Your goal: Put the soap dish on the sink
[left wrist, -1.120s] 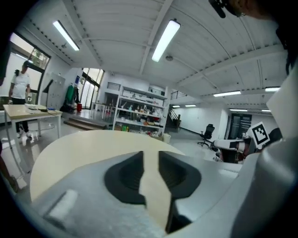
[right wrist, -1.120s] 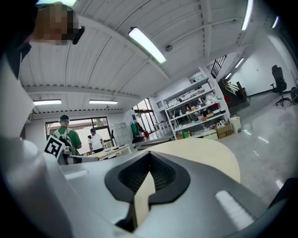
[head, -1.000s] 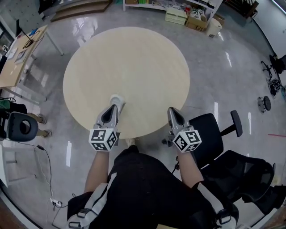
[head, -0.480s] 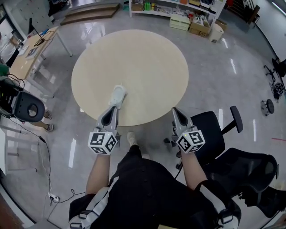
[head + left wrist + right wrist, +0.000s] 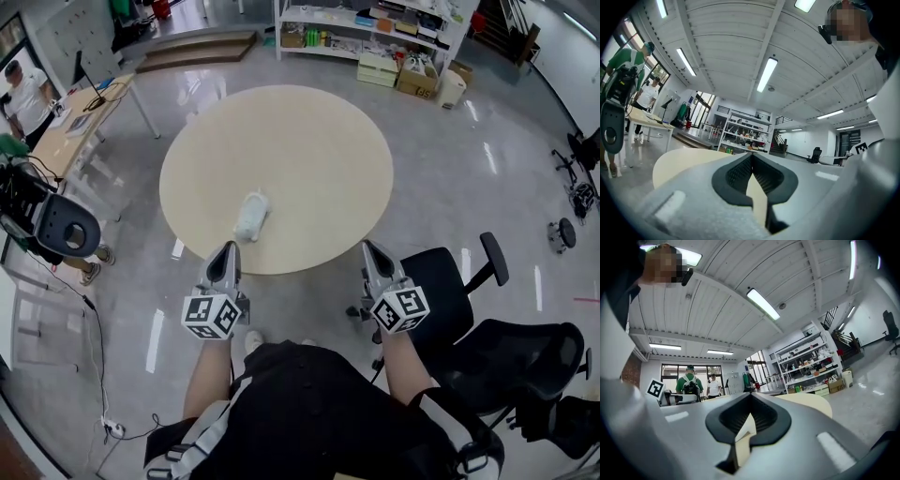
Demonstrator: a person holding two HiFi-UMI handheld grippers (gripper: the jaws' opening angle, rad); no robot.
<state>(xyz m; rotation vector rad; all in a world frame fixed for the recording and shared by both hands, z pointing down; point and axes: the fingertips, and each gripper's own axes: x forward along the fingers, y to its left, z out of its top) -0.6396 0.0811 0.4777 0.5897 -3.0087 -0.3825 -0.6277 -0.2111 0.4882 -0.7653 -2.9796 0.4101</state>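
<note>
The white soap dish (image 5: 250, 216) lies on the round beige table (image 5: 309, 131), in the lower left part of the tabletop, not far from the near edge, and nothing touches it. The left gripper (image 5: 229, 248) is held just below the dish in the head view. Its tip is at the table's edge and points toward the dish, but stays apart from it. Its jaws are pressed together with nothing between them (its own view shows only the tabletop through the small gap behind the tips). The right gripper (image 5: 368, 247) is at the lower right edge of the table, well apart from the dish, and its jaws are also closed and empty. A black office chair (image 5: 441, 286) stands just right of this gripper. At the top of the frame there is a white shelf unit (image 5: 375, 19) with boxes, and at the upper left a wooden desk (image 5: 89, 117).
</note>
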